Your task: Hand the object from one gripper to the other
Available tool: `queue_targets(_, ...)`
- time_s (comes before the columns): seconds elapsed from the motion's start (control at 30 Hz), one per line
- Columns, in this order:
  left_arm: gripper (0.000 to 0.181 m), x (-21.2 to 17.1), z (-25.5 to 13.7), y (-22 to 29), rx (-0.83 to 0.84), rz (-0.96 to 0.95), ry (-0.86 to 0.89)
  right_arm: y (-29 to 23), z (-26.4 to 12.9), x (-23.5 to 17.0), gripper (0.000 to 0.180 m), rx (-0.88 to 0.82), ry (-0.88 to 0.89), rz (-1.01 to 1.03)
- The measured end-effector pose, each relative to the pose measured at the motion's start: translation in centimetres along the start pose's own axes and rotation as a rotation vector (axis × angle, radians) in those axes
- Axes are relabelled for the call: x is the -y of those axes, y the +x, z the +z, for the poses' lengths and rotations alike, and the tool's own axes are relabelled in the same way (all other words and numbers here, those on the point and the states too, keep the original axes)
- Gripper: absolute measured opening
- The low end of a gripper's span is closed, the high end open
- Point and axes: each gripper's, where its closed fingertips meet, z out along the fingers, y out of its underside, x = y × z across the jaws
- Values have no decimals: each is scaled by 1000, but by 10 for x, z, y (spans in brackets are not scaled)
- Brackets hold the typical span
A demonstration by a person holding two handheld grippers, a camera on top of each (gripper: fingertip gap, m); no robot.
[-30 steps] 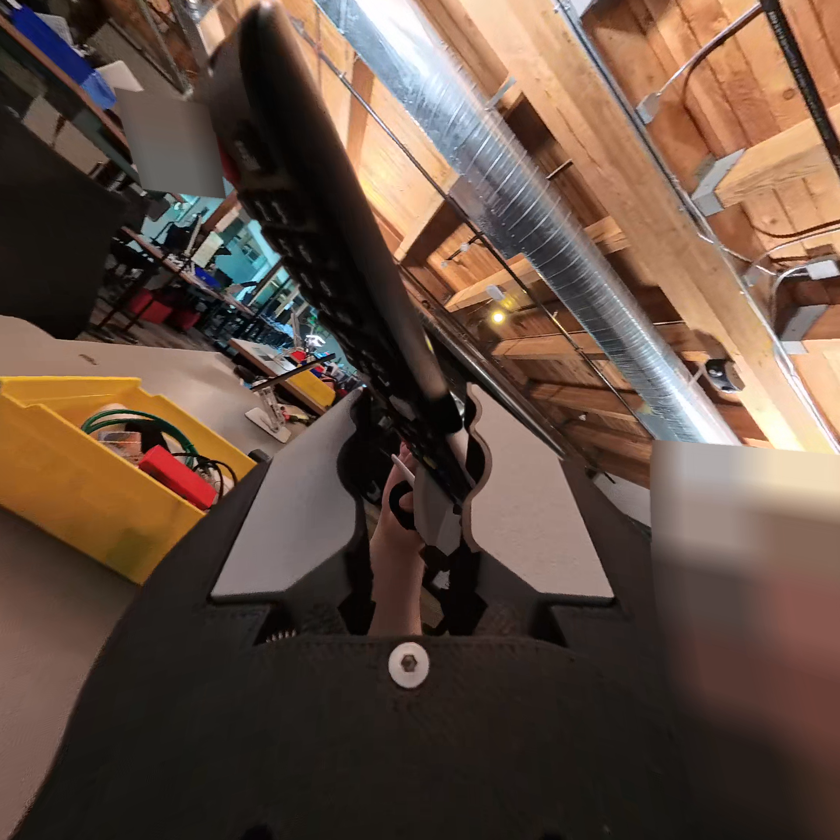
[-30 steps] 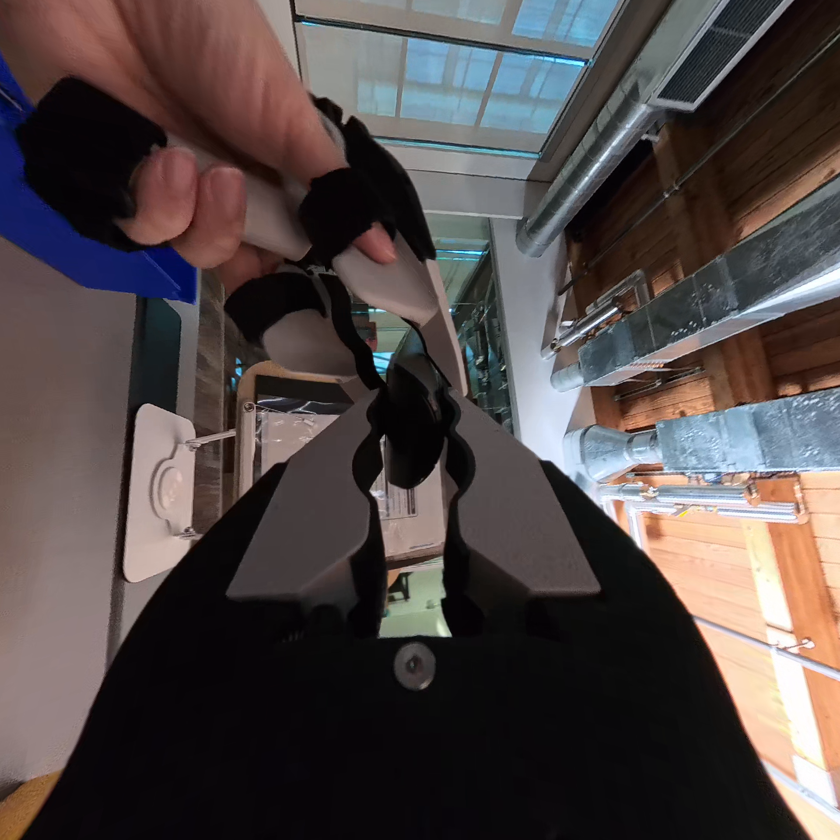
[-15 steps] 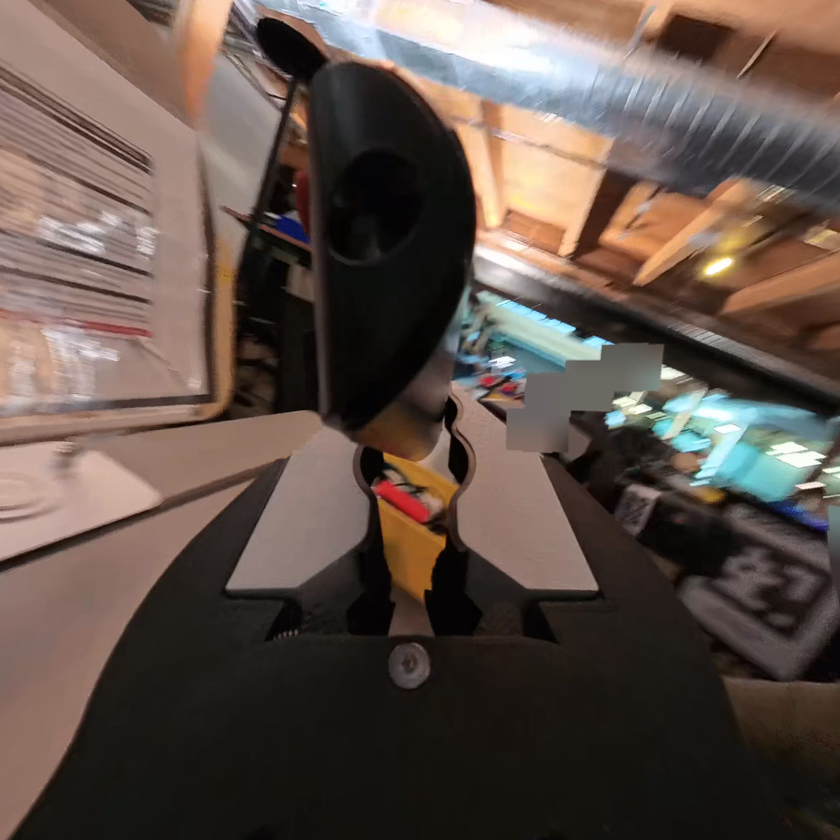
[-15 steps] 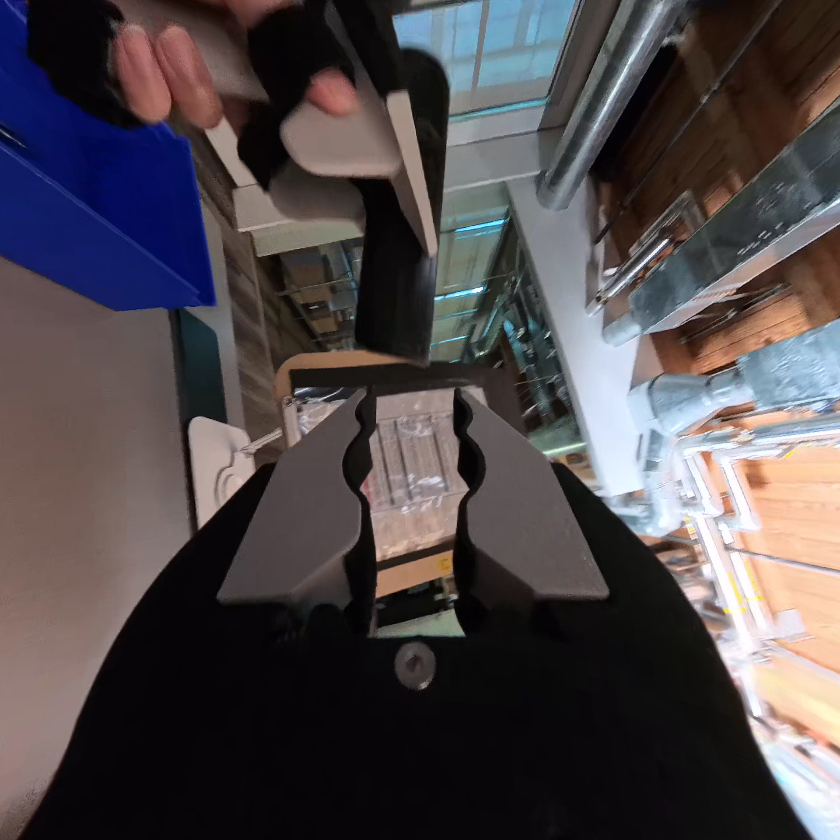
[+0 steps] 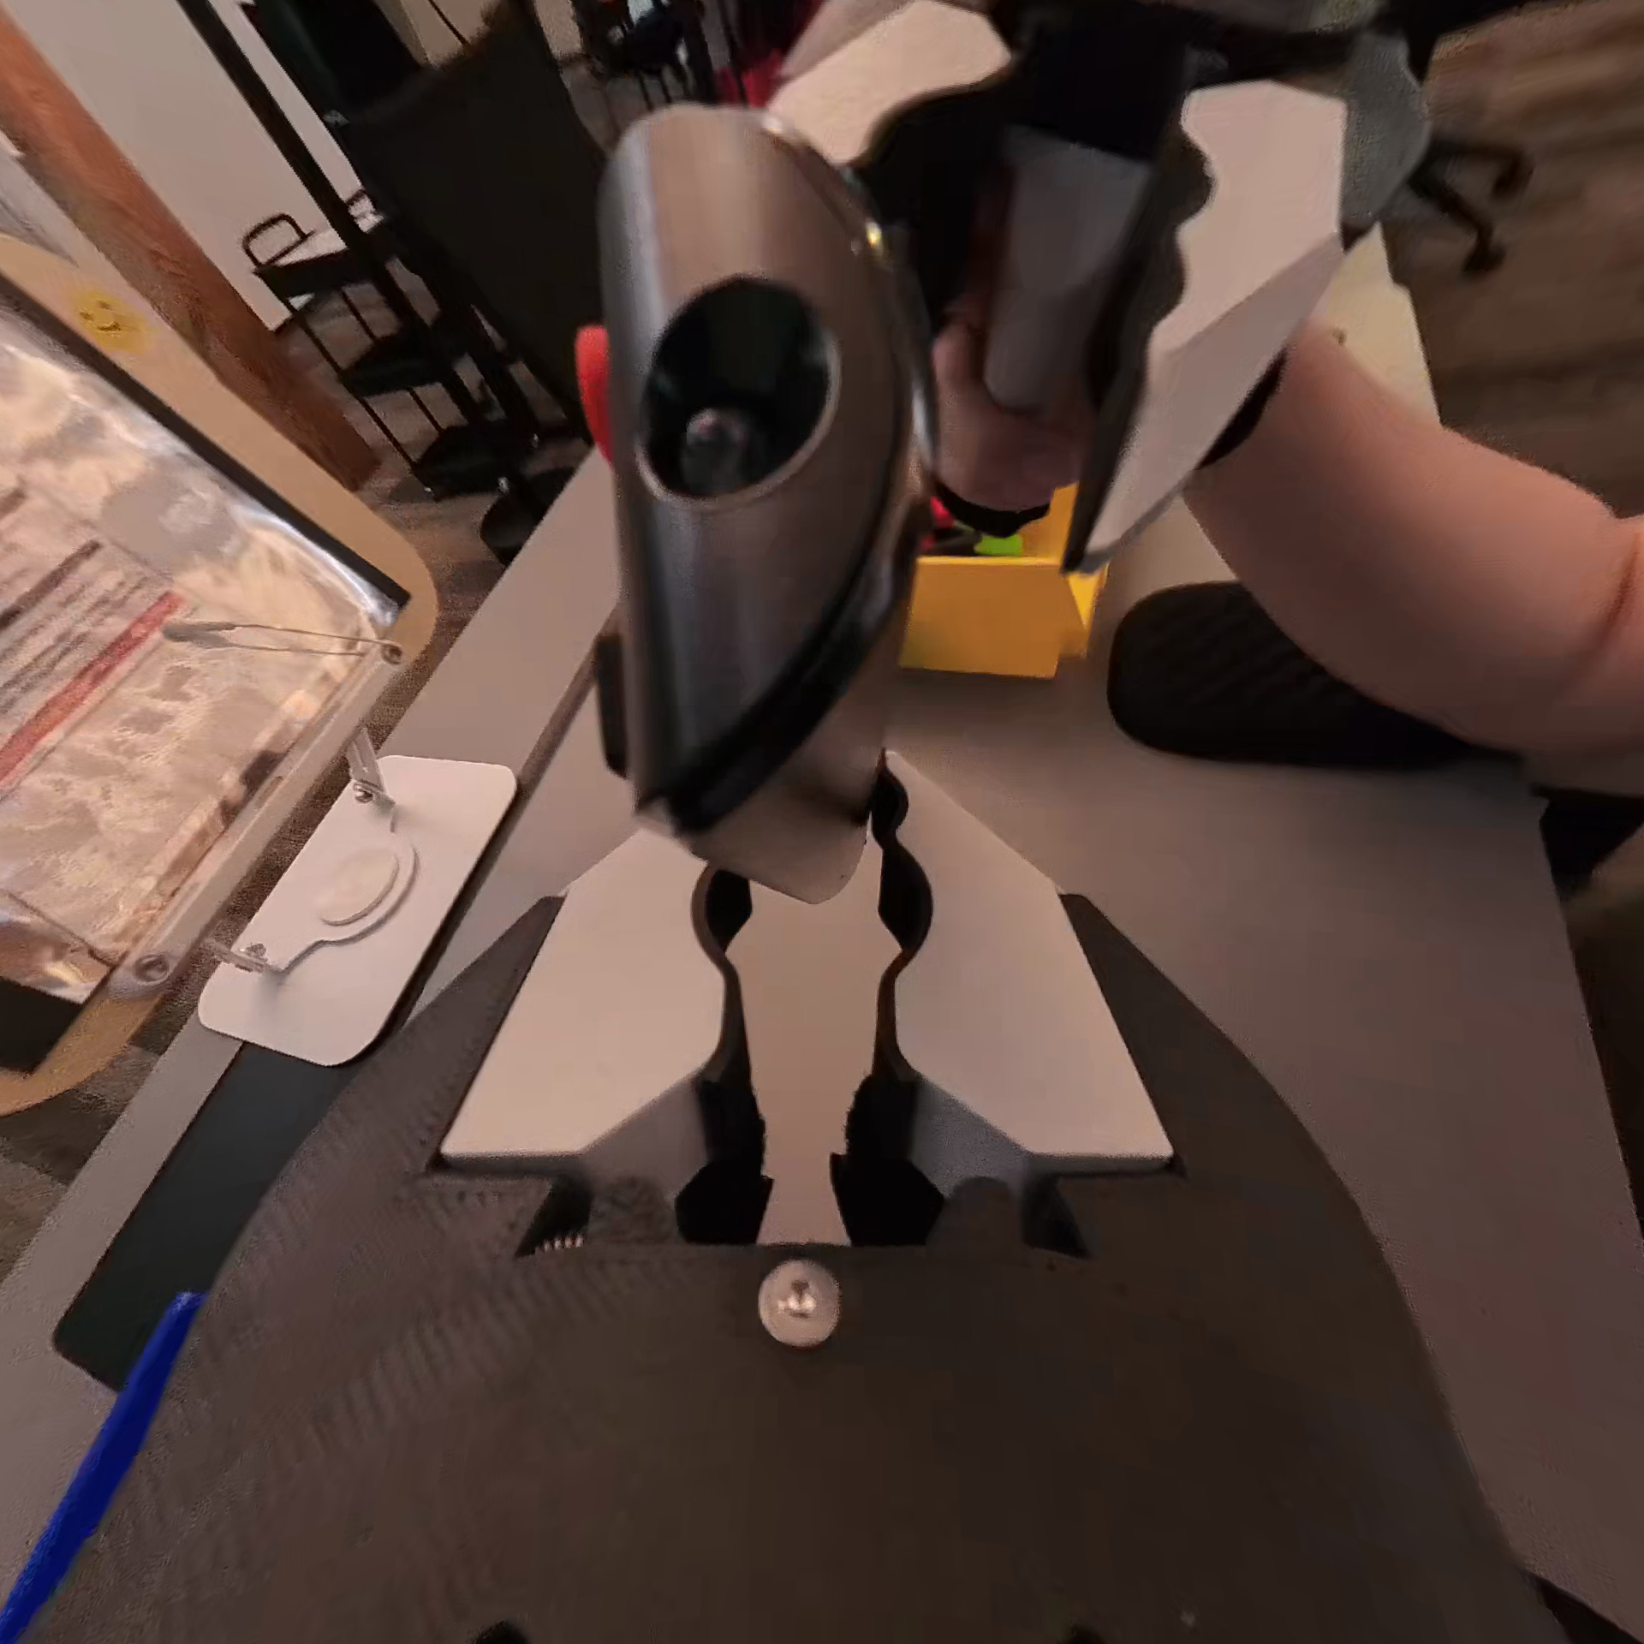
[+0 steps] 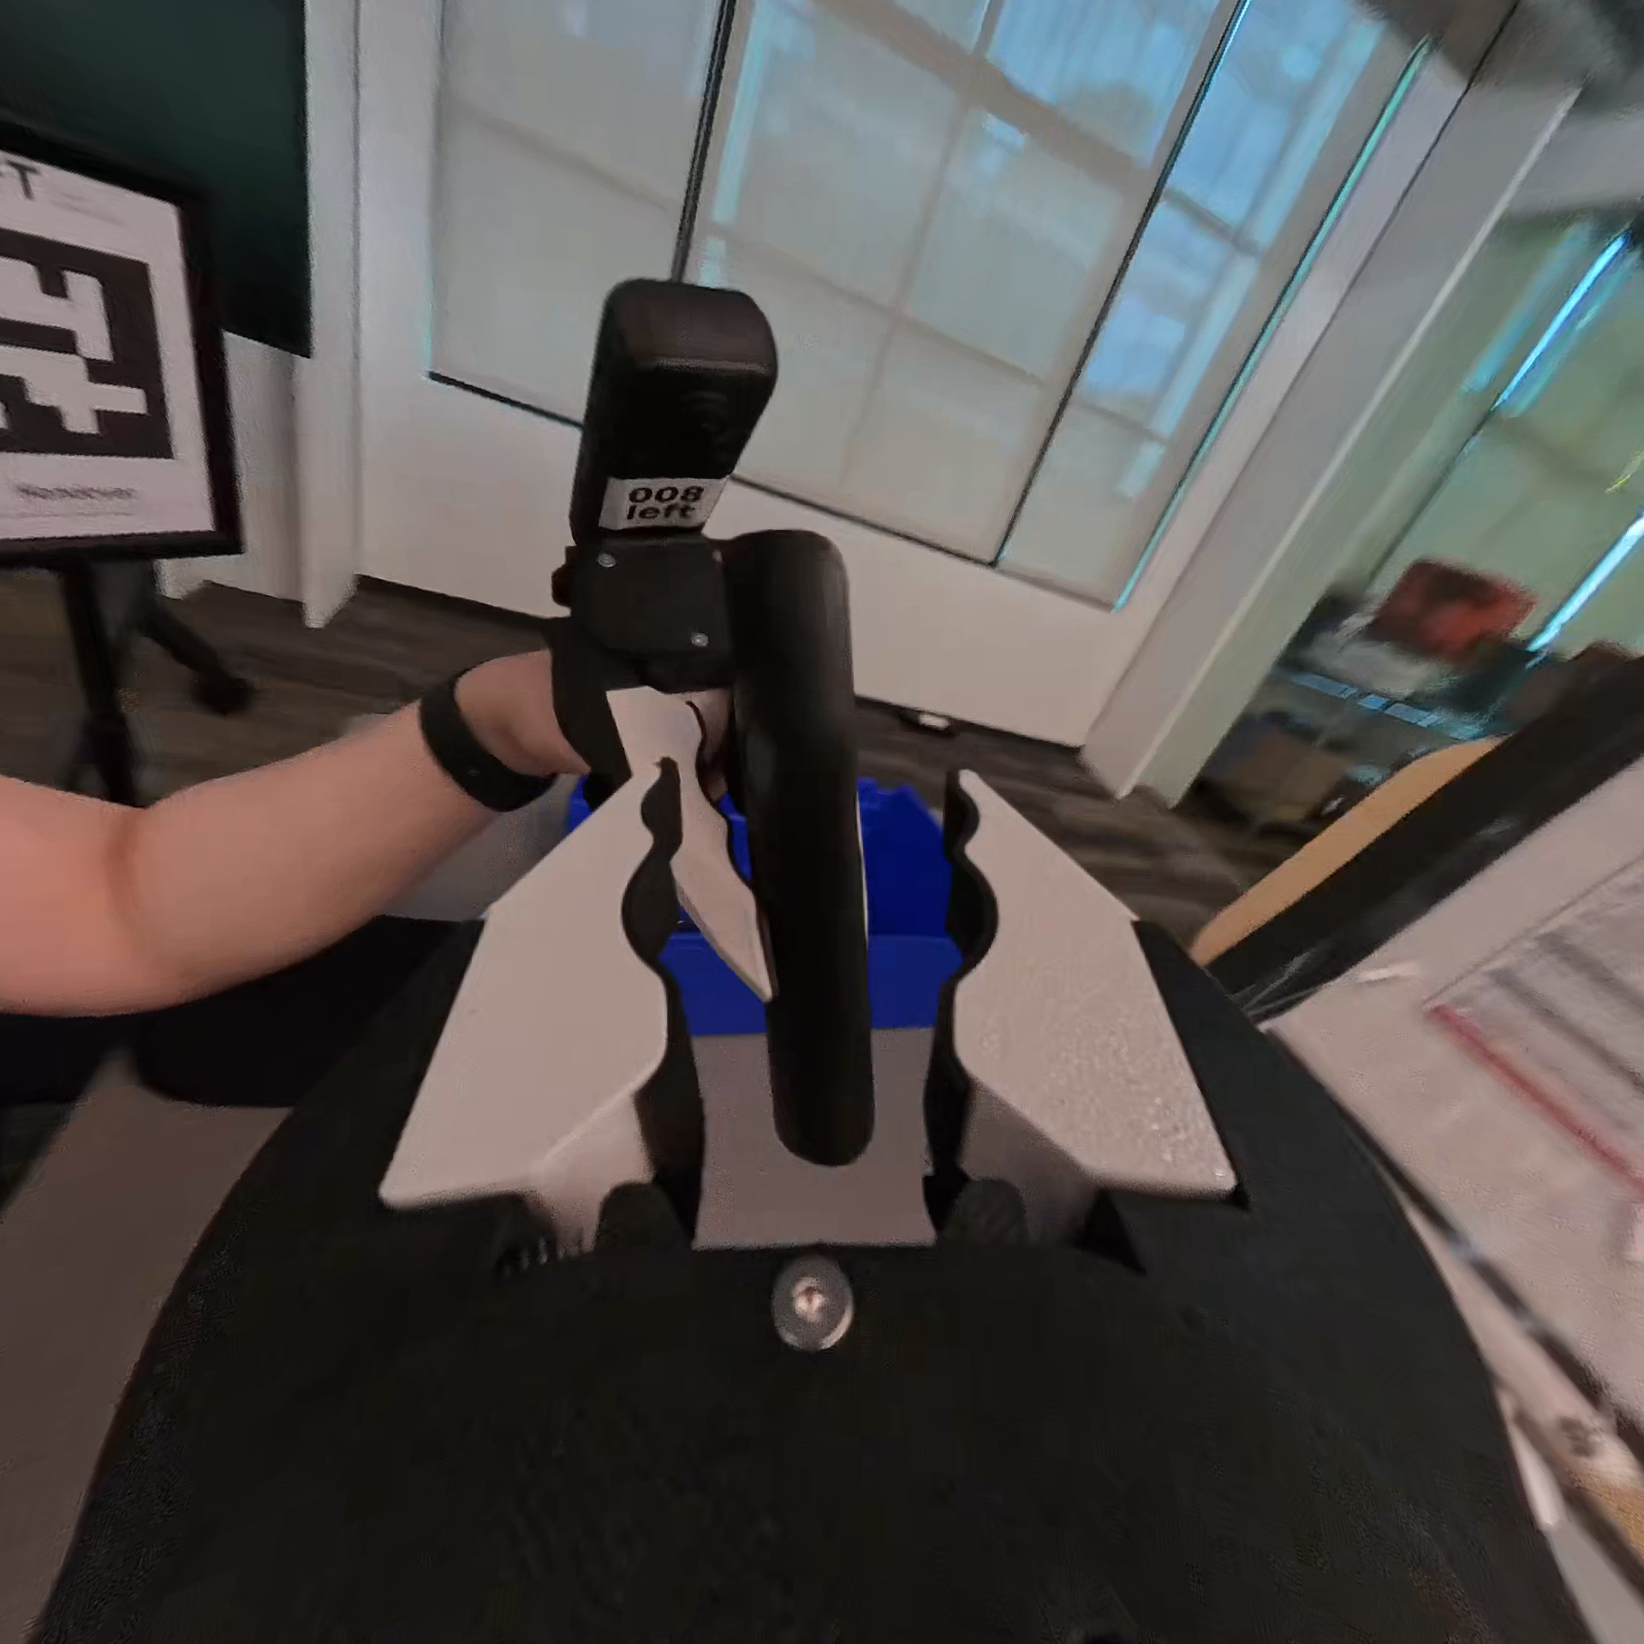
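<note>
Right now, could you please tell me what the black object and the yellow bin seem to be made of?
Black object: probably moulded plastic, smooth with a satin sheen and rounded edges. Yellow bin: likely plastic too, opaque, evenly coloured, matte; mostly hidden, so unsure.

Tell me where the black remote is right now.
The black remote is in the air over the grey table, clamped by the left gripper; in the right wrist view its free end hangs between the open fingers of the right gripper.

A: Left gripper (image 5: 792, 801)?
B: Lower centre, jaws pinched on the remote (image 6: 814, 890). Left forearm (image 6: 222, 872) bare, entering mid-left.
A: Right gripper (image 6: 809, 769)?
B: Jaws spread wide, straddling the remote's lower end, neither touching.
</note>
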Motion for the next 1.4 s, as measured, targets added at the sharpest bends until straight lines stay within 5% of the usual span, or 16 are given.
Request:
queue_targets(0.13,22,-1,14,25,-92,29,-57,-10,7,-21,52,82,-92,43)
queue_targets(0.3,24,-2,20,32,-79,73,-71,-22,6,-27,22,190,-126,70)
queue_targets(0.4,56,7,15,24,-34,57,0,-7,4,-22,19,167,-81,232)
queue_targets(0.6,89,15,-1,-4,109,13,55,73,-18,-24,18,58,258,934)
queue_targets(0.73,101,10,9,-18,284,204,-14,117,-39,-54,17,-18,501,1285)
queue_targets(0.93,95,6,30,-34,573,617,-147,129,-43,-73,18,56,715,1619)
queue_targets(1.03,69,15,27,-43,763,841,-164,125,-34,-83,18,3,682,1667)
queue_targets(1.23,68,4,40,-45,789,965,-238,122,-24,-103,18,-140,647,1751)
queue_targets(1.4,47,-7,51,-43,775,1039,-288,115,-17,-109,18,-178,621,1804)
